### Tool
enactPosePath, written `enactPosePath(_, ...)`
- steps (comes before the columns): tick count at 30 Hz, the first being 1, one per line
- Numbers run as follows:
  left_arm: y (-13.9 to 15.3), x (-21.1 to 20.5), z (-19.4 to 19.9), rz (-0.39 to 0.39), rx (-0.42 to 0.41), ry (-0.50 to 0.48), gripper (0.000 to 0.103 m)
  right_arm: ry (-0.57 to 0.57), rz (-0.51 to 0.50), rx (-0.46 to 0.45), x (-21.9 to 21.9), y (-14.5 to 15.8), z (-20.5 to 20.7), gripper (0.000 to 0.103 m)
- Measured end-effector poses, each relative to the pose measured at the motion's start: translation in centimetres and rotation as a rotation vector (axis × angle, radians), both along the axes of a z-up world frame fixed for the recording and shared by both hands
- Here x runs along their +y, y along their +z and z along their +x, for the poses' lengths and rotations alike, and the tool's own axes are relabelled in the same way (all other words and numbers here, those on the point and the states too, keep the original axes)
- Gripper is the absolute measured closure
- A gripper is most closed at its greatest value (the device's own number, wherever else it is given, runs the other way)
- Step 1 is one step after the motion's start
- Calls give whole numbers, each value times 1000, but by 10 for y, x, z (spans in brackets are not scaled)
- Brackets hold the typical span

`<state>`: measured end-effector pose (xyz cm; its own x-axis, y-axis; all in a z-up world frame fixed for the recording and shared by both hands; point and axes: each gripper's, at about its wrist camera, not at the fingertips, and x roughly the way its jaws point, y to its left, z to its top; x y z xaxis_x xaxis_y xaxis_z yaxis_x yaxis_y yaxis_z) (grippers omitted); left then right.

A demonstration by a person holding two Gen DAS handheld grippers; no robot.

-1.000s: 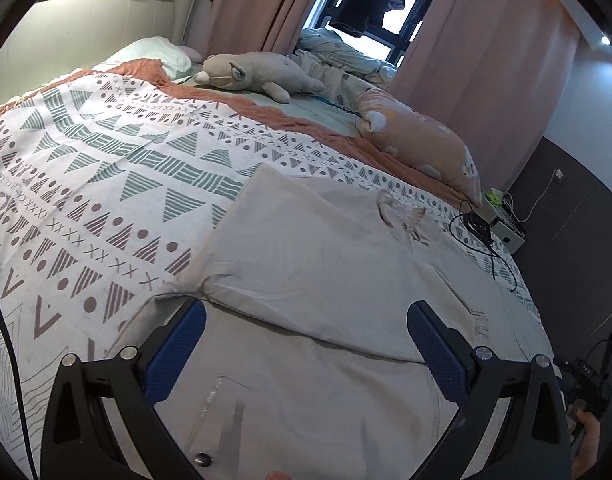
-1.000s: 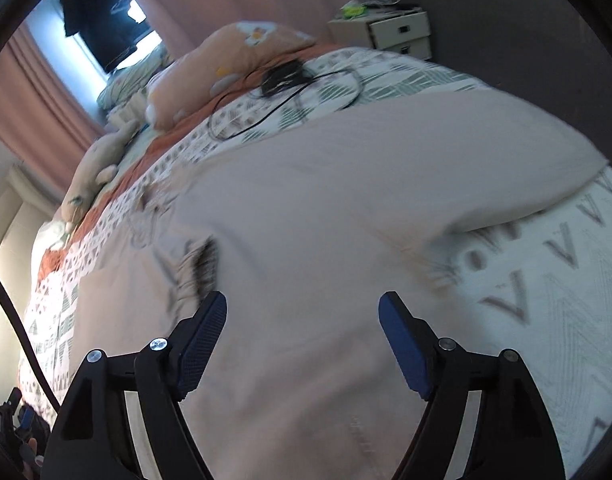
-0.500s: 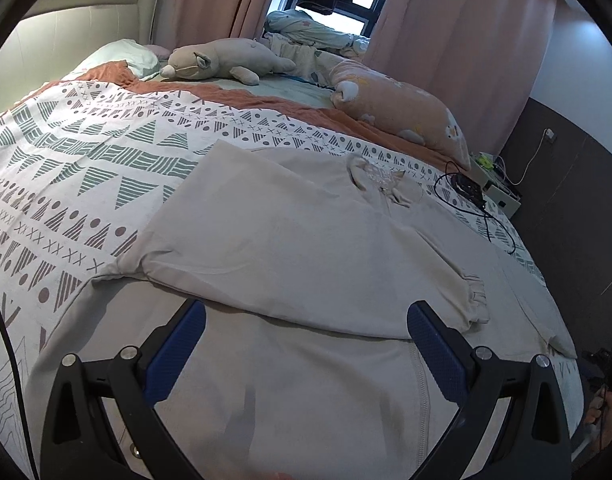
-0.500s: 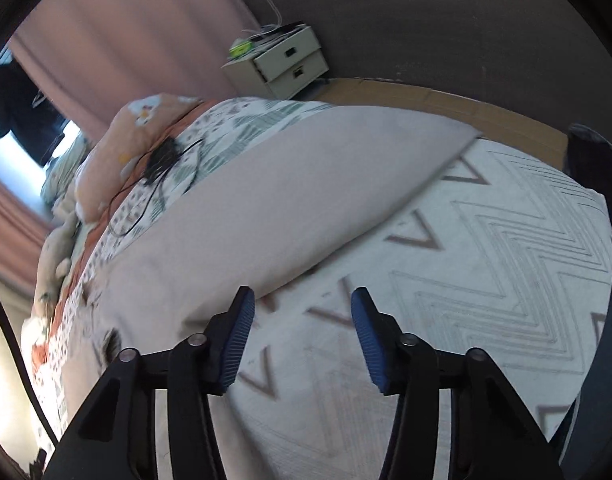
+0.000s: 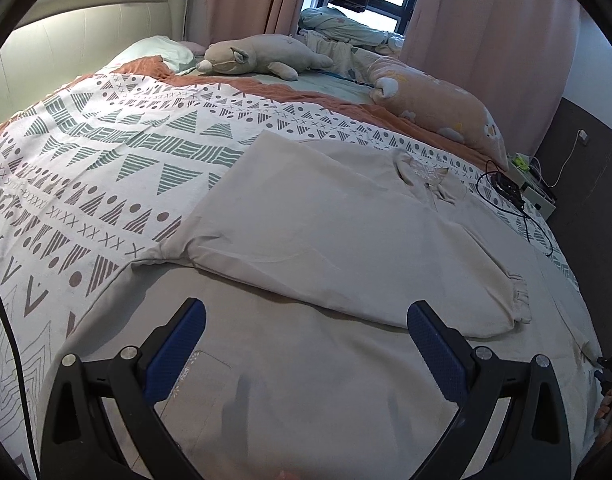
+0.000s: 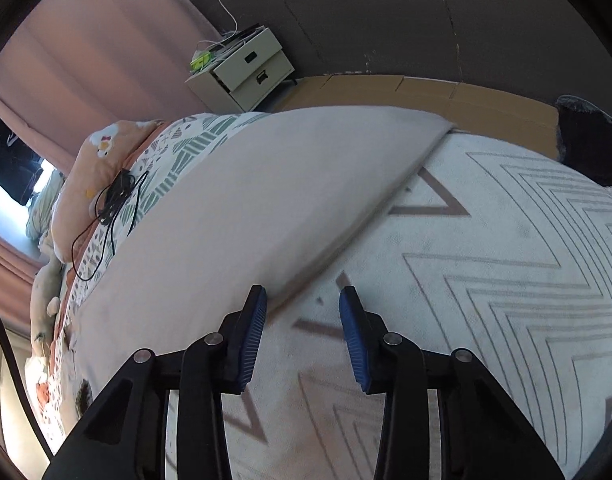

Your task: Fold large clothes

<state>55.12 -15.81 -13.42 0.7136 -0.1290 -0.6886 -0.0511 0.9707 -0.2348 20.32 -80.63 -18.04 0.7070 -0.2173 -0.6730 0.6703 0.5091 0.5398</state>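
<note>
The left gripper (image 5: 306, 344) is hovering with its blue-padded jaws spread wide and nothing between them, pointing down over the large pale beige long-sleeved garment (image 5: 326, 240) that is lying flat on the white bedspread with grey-green and brown triangle patterns (image 5: 105, 160). One sleeve is lying folded across the garment's body, its gathered cuff (image 5: 518, 300) resting toward the right. Further back, a grey plush animal (image 5: 261, 56) and a peach cushion (image 5: 434, 108) are sitting near the pink curtains (image 5: 486, 40). Over to the right gripper (image 6: 301, 320): its jaws have just been closing and are standing part-way apart, clamped on nothing, right at the garment's hem edge (image 6: 346, 240), which is running diagonally over the bedspread; the left pad is lying just beside that edge. A black cable (image 6: 113, 208) is trailing on the bed, and a cream bedside drawer unit (image 6: 245, 68) is standing by the dark wall.
</note>
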Motion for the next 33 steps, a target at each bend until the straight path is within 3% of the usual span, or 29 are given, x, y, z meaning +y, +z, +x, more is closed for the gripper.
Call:
enactPosePath(9,-7,-7,1,-1,32,5,0,-9,-2,0,-14,-14,15,77)
enactPosePath(14,-8,-5,0,4,42,-4,0,-15,-28,16,-21,-14,18,99)
enactPosePath(17,-7,0,1,-11,40,2,0,-13,-50,10,-17,-3,16,102)
enactPosePath(24,-7,8,6,-33,56,-3,0,45,-181,-41,20,72,21,103)
enactPosePath(28,1,18,3,-71,42,9,0,115,-254,-87,60,123,34,103)
enactPosePath(33,8,33,1,-127,22,32,0,226,-331,-137,113,166,46,103)
